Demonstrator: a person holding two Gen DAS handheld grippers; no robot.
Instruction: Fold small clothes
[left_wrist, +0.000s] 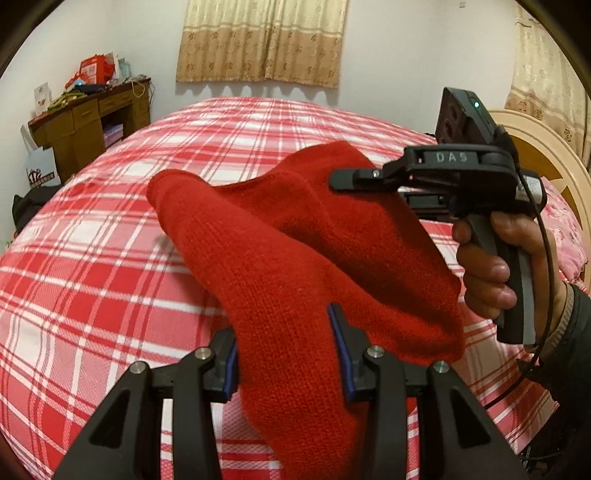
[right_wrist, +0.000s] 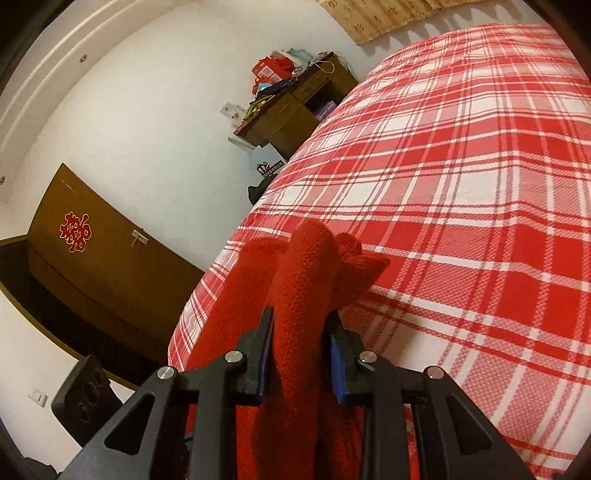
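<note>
- Red knit garment (left_wrist: 295, 258): held clear above the red-and-white plaid bedspread (left_wrist: 92, 277), slung between both grippers, hanging in a loose fold.
- Left gripper (left_wrist: 288, 354): partly open, blue-lined pads pressed on a broad band of the knit; grip confirmed in the left wrist view only.
- Right gripper (right_wrist: 301, 343): narrower opening, clamped on a bunched ridge of the same garment (right_wrist: 295, 295); pads visible in the right wrist view only.
- Left wrist view alone: right gripper seen side-on (left_wrist: 347, 181), tips against the garment's far fold, handle in a hand (left_wrist: 487, 266) with dark sleeve; headboard (left_wrist: 546, 170) behind; curtain (left_wrist: 262, 40) on far wall.
- Right wrist view alone: brown door (right_wrist: 92, 258) with red paper ornament (right_wrist: 75, 230).
- Both views: cluttered wooden desk (left_wrist: 88, 118) beside the bed.
</note>
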